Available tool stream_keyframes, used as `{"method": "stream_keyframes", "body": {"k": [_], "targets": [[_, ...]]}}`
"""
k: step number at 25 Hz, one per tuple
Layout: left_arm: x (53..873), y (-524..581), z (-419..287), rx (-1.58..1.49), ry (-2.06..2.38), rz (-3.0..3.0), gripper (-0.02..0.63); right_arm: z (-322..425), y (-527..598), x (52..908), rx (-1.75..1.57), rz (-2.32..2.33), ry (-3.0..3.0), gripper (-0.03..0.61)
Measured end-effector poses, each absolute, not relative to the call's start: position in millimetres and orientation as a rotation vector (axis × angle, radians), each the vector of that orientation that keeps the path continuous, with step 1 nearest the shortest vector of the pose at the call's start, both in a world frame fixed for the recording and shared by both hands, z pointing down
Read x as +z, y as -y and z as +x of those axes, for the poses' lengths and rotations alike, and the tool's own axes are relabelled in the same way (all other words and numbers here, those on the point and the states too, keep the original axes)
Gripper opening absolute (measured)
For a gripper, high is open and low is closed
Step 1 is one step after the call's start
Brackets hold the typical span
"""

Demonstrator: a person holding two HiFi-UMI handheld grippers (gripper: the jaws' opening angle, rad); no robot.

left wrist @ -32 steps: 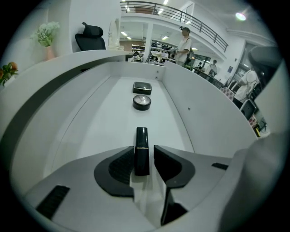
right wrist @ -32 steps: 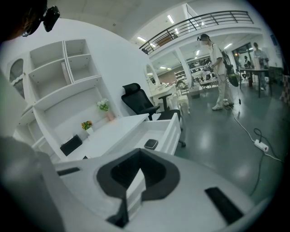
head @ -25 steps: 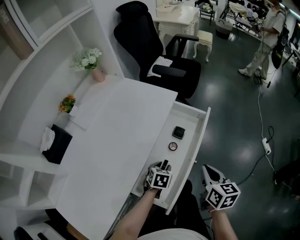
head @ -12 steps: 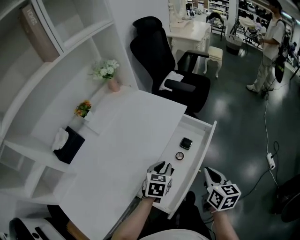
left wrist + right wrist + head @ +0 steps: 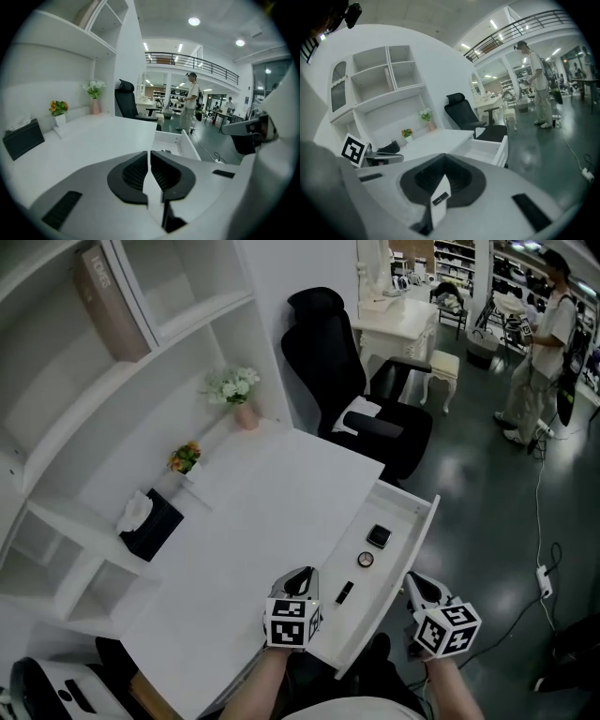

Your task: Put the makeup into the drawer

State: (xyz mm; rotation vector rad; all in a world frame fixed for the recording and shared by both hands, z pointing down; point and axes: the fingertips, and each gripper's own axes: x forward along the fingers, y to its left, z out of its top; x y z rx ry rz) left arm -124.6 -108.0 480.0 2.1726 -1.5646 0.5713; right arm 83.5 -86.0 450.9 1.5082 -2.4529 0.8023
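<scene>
The white drawer [image 5: 407,546] stands pulled out at the desk's [image 5: 248,526] right side. Inside it lie a square black compact [image 5: 378,536], a small round makeup case [image 5: 365,560] and a slim black stick [image 5: 344,592]. My left gripper [image 5: 302,578] hovers over the desk's near edge beside the drawer; its jaws have just been closing and are shut with nothing between them [image 5: 150,158]. My right gripper [image 5: 418,586] hangs just outside the drawer front, pads together and empty [image 5: 444,161]. In the right gripper view the drawer [image 5: 485,151] lies ahead.
A black office chair [image 5: 373,413] stands past the drawer. Along the desk's back sit a black tissue box [image 5: 150,521], a small orange flower pot [image 5: 185,457] and a pink vase of white flowers [image 5: 236,392]. A person [image 5: 544,343] stands far right. A power strip [image 5: 544,579] lies on the floor.
My left gripper has risen out of the drawer and drawn back over the desk edge. The slim black stick that was at its tips now lies in the drawer. The right gripper rose slightly.
</scene>
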Motion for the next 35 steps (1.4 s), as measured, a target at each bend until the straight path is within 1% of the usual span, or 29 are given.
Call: {"method": "stream_keyframes", "body": {"k": [4, 18, 25, 35], "targets": [[462.9, 96.0, -141.2, 0.548, 1.637, 2.163, 0.003, 72.9, 88.0, 443.9, 0.772, 1.460, 2.484, 0.002], [412.0, 59.6, -183.3, 0.297, 1.797, 2.140, 0.003, 36.7, 87.1, 429.3, 0.673, 1.263, 2.567, 0.002], [406.1, 47.8, -201.1, 0.209, 1.854, 2.087, 0.003, 25.7, 88.2, 424.2, 0.612, 1.203, 2.579, 0.002], [405.5, 46.1, -204.8, 0.103, 1.858, 2.055, 0.003, 16.4, 96.1, 426.3, 0.603, 1.130, 2.591, 0.002]]}}
